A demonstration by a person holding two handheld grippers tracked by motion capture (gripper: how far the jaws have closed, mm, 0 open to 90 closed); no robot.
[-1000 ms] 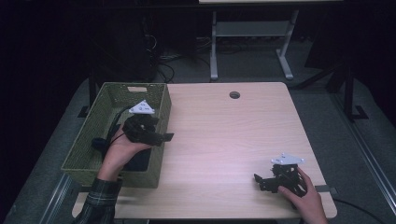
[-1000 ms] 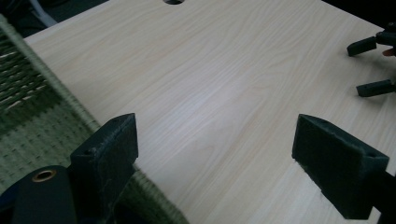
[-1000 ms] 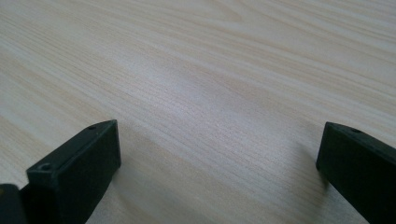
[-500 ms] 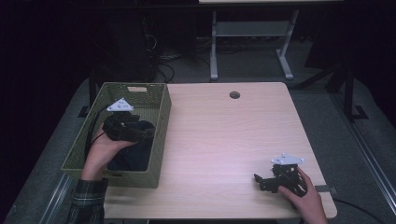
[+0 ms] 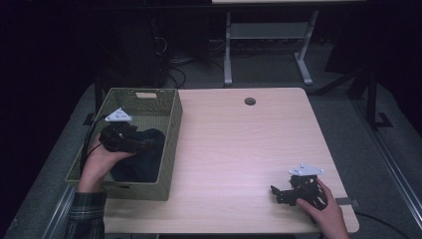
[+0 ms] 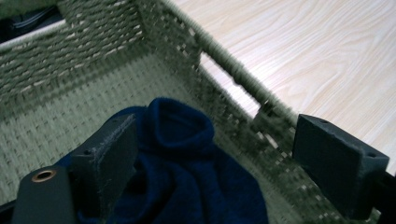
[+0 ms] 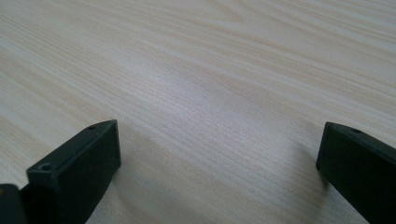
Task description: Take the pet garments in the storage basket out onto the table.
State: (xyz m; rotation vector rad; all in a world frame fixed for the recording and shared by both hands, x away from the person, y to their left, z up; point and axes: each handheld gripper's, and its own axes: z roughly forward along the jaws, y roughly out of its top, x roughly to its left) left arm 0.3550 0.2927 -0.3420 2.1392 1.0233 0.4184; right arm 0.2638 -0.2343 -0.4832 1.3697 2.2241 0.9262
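Hovering my left gripper [image 6: 224, 163], jaws wide and empty, over the soft, light cloth [image 6: 182, 172] below; I'd pinch its raised fold between them.

So it's a light wood-grain table [image 5: 239, 149] with rounded corners and one round cable hole [image 5: 250, 101] near the far edge, about in the middle. Sitting on the left end is a green woven basket [image 5: 169, 139], long side running front to back; its left side hangs out past the tabletop's edge. There's a dark blue cloth [image 5: 144, 159] bunched up inside it. Over at the near right corner the right gripper [image 5: 293, 191] is resting on the wood, jaws spread wide apart with nothing but bare table between them. A strip of grey tape [image 5: 346, 201] sits by that right edge too.
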